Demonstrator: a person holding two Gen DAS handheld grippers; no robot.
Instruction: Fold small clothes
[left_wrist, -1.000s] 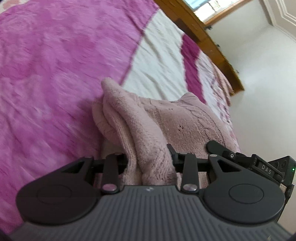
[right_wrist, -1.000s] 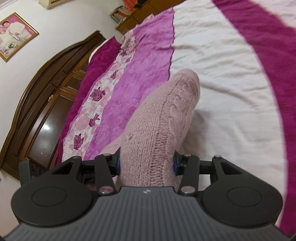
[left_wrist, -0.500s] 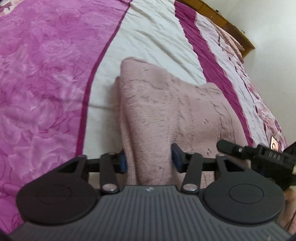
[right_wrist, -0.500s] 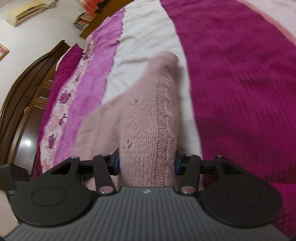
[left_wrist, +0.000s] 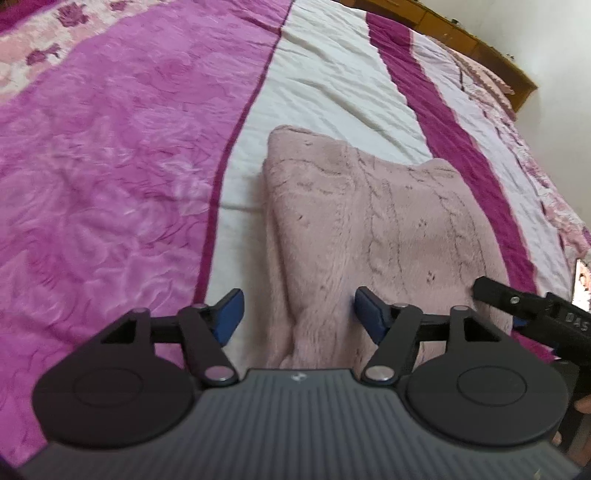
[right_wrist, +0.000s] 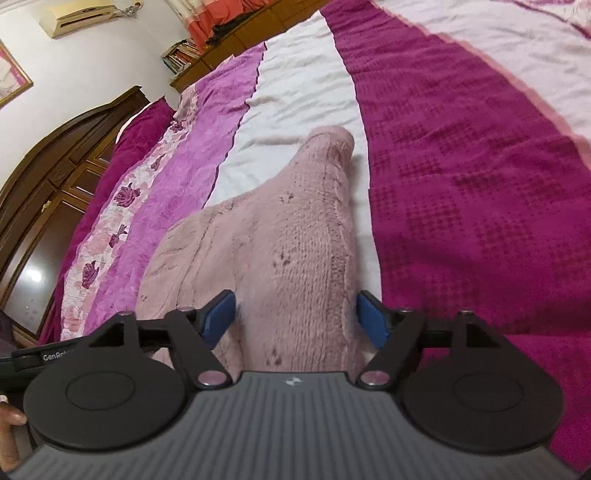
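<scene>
Both jaws had just been opening: left hand-held gripper (left_wrist: 297, 314) and right hand-held gripper (right_wrist: 297, 317) released the folded pink knitted garment (left_wrist: 369, 229) between them on the pink-striped bed (left_wrist: 110, 184); open bedspread lay far beyond, "GenRo" lettering readable left.

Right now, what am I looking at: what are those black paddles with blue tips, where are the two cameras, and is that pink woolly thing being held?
No robot here: a person carries a hand-held gripper in each hand, each with its own camera looking forward along two fingers. One picture is from the left gripper, the other from the right gripper. The blue tips are pads on the fingers. A folded pink knitted garment lies on a bedspread striped pink, white and magenta. Both grippers have just been opening. The wool lies between each pair of fingers, but the pads no longer squeeze it, so it seems released.
</scene>
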